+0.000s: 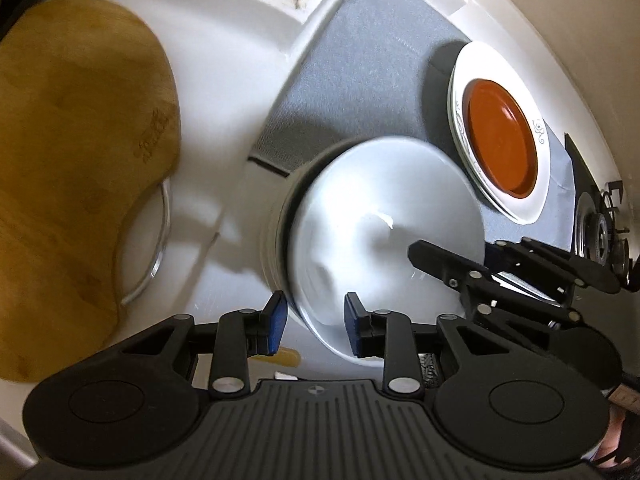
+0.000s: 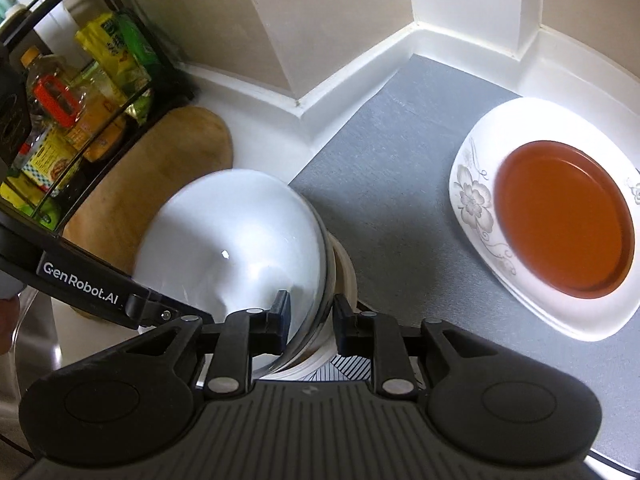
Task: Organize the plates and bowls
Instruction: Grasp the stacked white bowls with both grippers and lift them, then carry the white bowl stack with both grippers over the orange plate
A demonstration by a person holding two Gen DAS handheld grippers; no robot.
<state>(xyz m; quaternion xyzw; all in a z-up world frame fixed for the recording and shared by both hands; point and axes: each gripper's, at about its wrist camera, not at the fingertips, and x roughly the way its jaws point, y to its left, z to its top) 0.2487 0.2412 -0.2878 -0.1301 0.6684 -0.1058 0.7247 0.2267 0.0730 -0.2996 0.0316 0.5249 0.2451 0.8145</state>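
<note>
A white bowl sits on top of a stack of bowls at the edge of a grey mat. My left gripper is open, its jaws either side of the bowl's near rim. My right gripper is open around the opposite rim; it also shows in the left wrist view. An orange plate lies on a white flowered plate on the mat.
A wooden cutting board lies on the white counter beside the bowls. A black rack of bottles and packets stands at the back left. A gas burner is to the right. White walls close the corner.
</note>
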